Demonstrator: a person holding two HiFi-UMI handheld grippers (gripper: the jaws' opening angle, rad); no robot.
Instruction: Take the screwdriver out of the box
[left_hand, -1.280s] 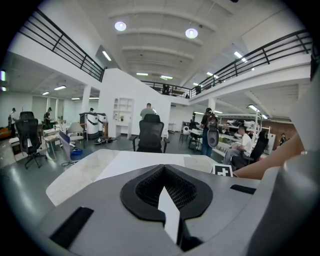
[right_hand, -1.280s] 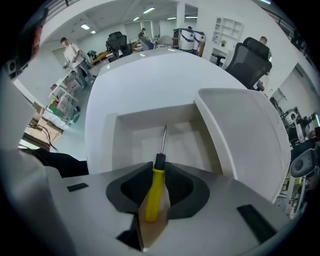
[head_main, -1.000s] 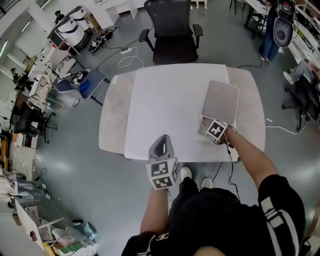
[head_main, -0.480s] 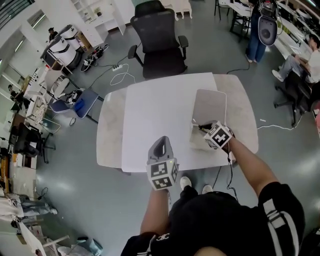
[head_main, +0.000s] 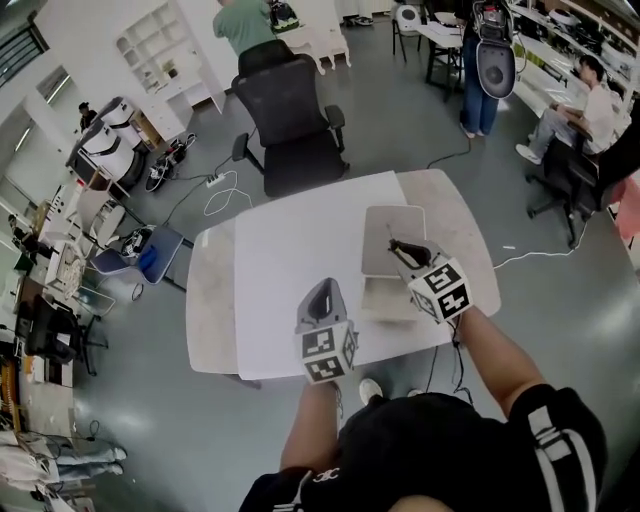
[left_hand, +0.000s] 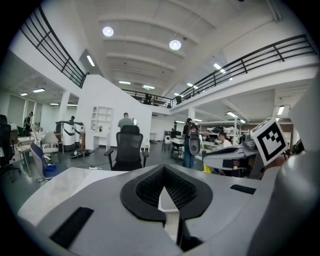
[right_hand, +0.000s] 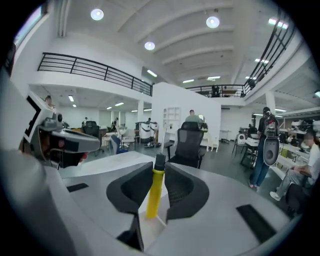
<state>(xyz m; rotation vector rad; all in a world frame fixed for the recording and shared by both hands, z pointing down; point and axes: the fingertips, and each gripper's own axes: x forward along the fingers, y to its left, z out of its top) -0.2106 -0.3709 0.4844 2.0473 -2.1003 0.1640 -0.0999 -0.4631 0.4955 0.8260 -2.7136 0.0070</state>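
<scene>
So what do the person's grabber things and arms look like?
The left gripper and right gripper are each a light grey shell with black textured pads inside the jaws and a white cube printed with black square markers. The person wears a black short-sleeved top with white stripes on the sleeves.

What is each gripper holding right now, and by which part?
The right gripper holds the screwdriver, jaws shut on its yellow handle, with the black end poking out past them. The left gripper holds nothing; its jaws are together.
</scene>
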